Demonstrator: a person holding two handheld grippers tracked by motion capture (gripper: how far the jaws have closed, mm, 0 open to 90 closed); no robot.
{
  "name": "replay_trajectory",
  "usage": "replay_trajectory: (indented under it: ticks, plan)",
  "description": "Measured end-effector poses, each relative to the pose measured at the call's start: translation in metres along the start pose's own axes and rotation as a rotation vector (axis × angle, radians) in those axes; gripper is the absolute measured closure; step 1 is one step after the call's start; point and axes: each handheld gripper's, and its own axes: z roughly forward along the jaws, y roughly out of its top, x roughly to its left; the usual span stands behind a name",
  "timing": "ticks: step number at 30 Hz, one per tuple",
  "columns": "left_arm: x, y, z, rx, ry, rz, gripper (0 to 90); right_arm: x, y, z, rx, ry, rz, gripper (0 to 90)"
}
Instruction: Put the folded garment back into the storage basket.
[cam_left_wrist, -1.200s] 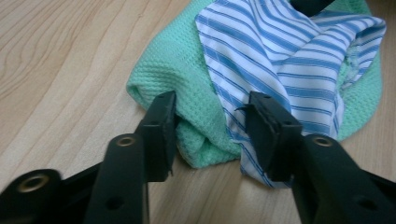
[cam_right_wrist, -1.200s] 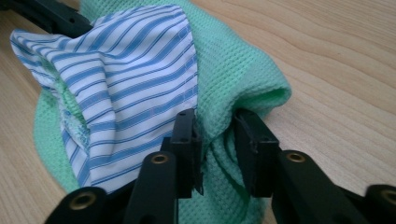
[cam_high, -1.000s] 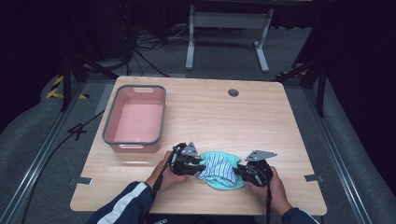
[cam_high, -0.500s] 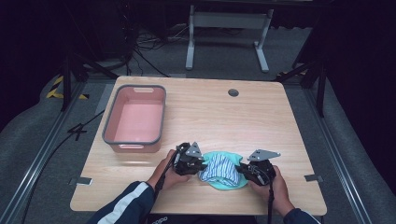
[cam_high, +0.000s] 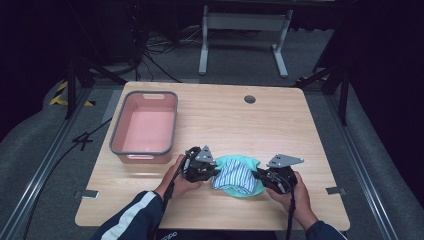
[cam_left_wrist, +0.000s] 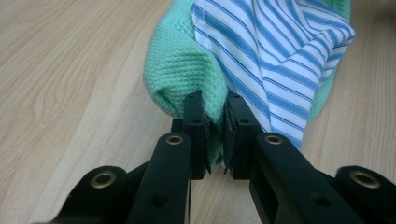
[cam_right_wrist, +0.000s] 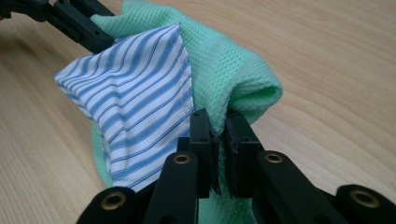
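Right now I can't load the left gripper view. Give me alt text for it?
The left gripper has its two black jaws shut on a fold of green waffle-weave cloth lying on the wooden table. A blue-and-white striped cloth lies bunched on the green one, to the right of the jaws.

Ahead of the left gripper (cam_high: 216, 171), the pink tub (cam_high: 145, 128) blocks the way; ahead of the right gripper (cam_high: 256, 175), bare worktop (cam_high: 250, 125) lies open. Between them, the cloth bundle (cam_high: 236, 175) apparently leaves no passage.
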Motion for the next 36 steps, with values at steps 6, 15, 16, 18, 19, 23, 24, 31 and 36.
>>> replay_trajectory:
  ticks: [6, 15, 16, 18, 19, 23, 24, 31, 36]
  plan:
    - [0.003, 0.010, -0.013, 0.005, 0.020, 0.022, 81.0, 0.001, 0.012, -0.006, -0.018, 0.001, -0.009, 83.1]
    - [0.006, 0.022, -0.032, -0.007, 0.056, 0.043, 81.0, 0.001, 0.035, -0.013, -0.048, 0.001, -0.049, 83.1]
    - [0.008, 0.023, -0.033, -0.012, 0.055, 0.035, 81.0, 0.002, 0.039, -0.014, -0.048, 0.001, -0.054, 83.1]
    - [0.009, 0.023, -0.036, -0.008, 0.060, 0.037, 81.0, 0.002, 0.042, -0.015, -0.048, -0.002, -0.062, 83.1]
    - [0.010, 0.024, -0.038, -0.008, 0.070, 0.036, 81.0, 0.002, 0.045, -0.016, -0.050, -0.002, -0.066, 83.1]
    - [0.012, 0.029, -0.047, -0.014, 0.092, 0.033, 81.0, 0.004, 0.059, -0.016, -0.058, -0.001, -0.084, 83.0]
    - [0.012, 0.029, -0.049, -0.015, 0.096, 0.037, 81.0, 0.005, 0.063, -0.016, -0.061, -0.003, -0.093, 83.1]
    - [0.019, 0.034, -0.066, -0.029, 0.132, 0.047, 81.0, 0.005, 0.079, -0.014, -0.081, -0.005, -0.109, 83.0]
    - [0.025, 0.037, -0.075, -0.041, 0.145, 0.042, 80.9, 0.005, 0.093, -0.014, -0.104, -0.004, -0.124, 83.0]
